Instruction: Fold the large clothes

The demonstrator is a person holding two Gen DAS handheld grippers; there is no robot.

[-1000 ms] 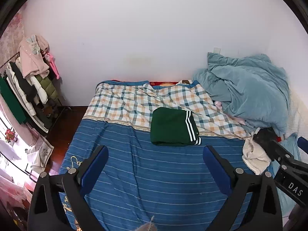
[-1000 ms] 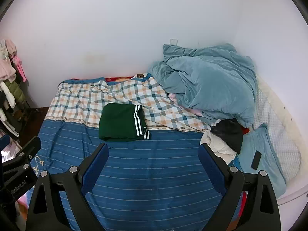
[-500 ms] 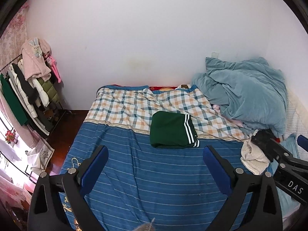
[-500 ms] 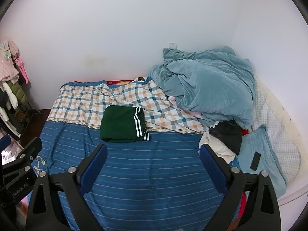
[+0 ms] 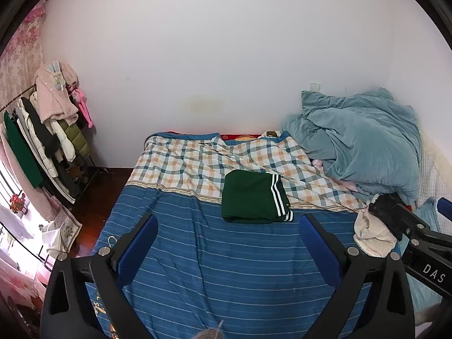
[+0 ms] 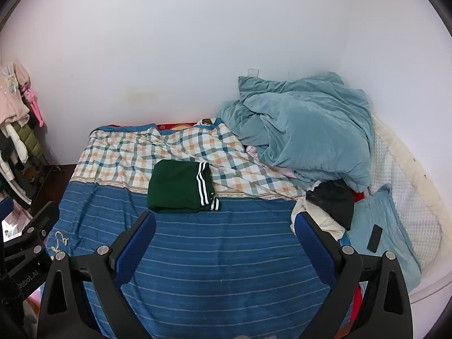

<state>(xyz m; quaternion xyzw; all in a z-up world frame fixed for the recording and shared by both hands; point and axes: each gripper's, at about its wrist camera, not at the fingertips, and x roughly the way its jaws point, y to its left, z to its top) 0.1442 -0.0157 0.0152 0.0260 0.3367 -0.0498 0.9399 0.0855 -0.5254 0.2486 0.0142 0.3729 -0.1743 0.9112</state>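
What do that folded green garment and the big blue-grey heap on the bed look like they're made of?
The green garment looks like a matte knit, perhaps sportswear jersey, with white woven stripes along one edge. The blue-grey duvet seems to be a soft, brushed, slightly velvety fabric: thick rounded folds with a faint sheen. Neither can be confirmed by sight alone.

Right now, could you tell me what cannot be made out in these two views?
- Black garment, left wrist view: mostly hidden behind the right gripper; its type is unclear in either view.
- Cream garment, right wrist view: partly covered by the black one and a gripper finger.
- Small dark object on the blue pillow: too small to identify.
- Green folded garment: garment type hidden by its folds.
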